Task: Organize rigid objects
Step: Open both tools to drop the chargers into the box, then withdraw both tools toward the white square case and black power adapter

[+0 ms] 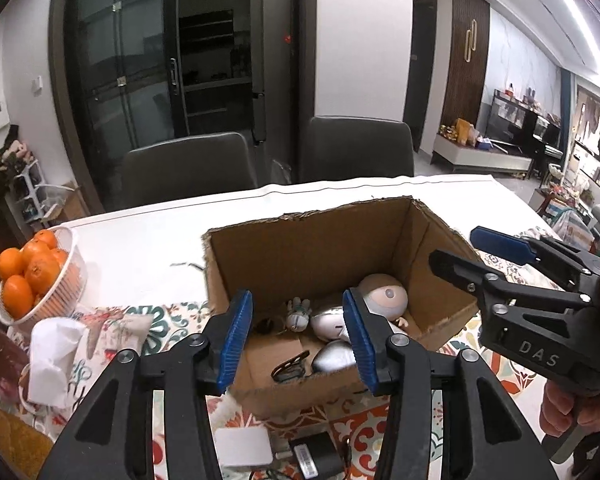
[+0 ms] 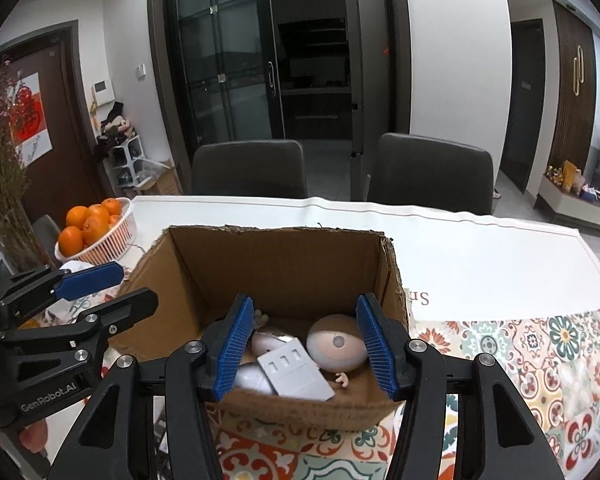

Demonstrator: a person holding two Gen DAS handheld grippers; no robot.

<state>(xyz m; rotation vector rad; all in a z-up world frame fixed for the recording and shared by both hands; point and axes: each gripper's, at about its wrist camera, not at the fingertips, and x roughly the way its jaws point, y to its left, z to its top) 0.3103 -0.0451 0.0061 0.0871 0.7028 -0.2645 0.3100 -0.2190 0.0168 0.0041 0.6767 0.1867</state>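
Far left on the worktop (image 1: 140,236), a basket (image 1: 66,280) of oranges and a crumpled tissue (image 1: 54,356) sit well out of play. Next along, the left gripper (image 1: 298,342) hangs over the near wall of the box (image 1: 300,256), its fingers (image 1: 236,340) apart and holding nothing. Just below it, near the worktop's front edge, lie a white block (image 1: 242,446) and a black adapter (image 1: 314,458), not yet boxed, and by the look of things they are the next pickups. Inside the box lie a round doll head (image 1: 384,294), silvery pieces (image 1: 332,356) and, in the right view, a white plate (image 2: 294,372) slanted on top of them. The right gripper (image 2: 306,346) hovers over that plate, fingers (image 2: 374,346) also spread and holding nothing. For a clean step, the left one should drop back to the block, straddle its short sides squarely and close low, so it can't pivot. The right should clear the box mouth first.
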